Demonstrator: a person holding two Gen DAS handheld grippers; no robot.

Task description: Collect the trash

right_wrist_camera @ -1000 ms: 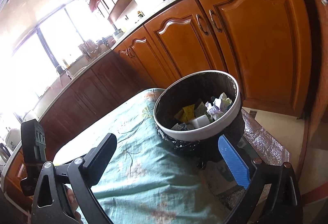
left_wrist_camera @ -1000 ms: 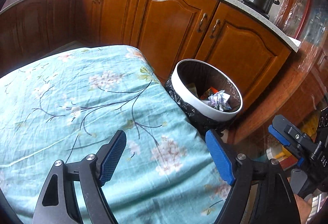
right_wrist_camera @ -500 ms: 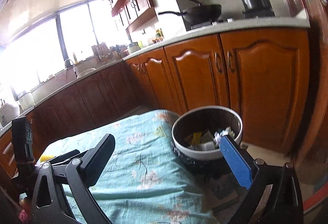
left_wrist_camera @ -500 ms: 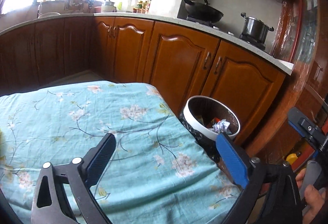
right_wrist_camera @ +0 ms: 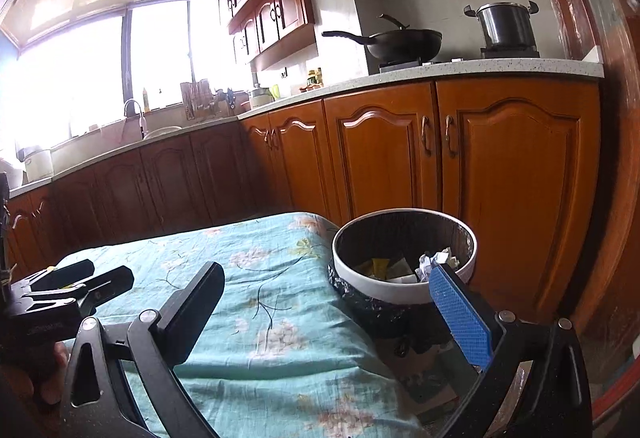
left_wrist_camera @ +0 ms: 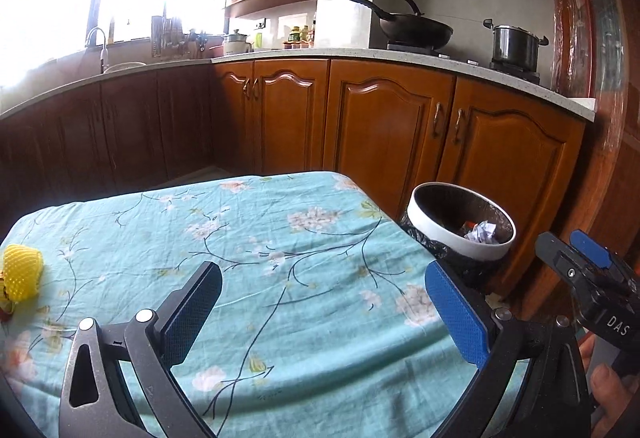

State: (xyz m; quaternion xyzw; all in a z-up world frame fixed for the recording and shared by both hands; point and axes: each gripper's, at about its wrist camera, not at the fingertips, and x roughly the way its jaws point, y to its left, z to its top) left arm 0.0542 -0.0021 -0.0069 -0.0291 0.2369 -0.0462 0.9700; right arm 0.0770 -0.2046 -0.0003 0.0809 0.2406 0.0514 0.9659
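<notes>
Yellow foam net [left_wrist_camera: 21,274] lies on tablecloth [left_wrist_camera: 280,258]; both grippers gape empty

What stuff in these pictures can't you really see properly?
- Yellow foam net: left wrist view, cut off by the picture's left edge.
- Trash bin: right wrist view, its bottom is hidden behind the right gripper and the tablecloth.
- Jars on the counter: too small to read.
- Window: glare hides outside.
</notes>
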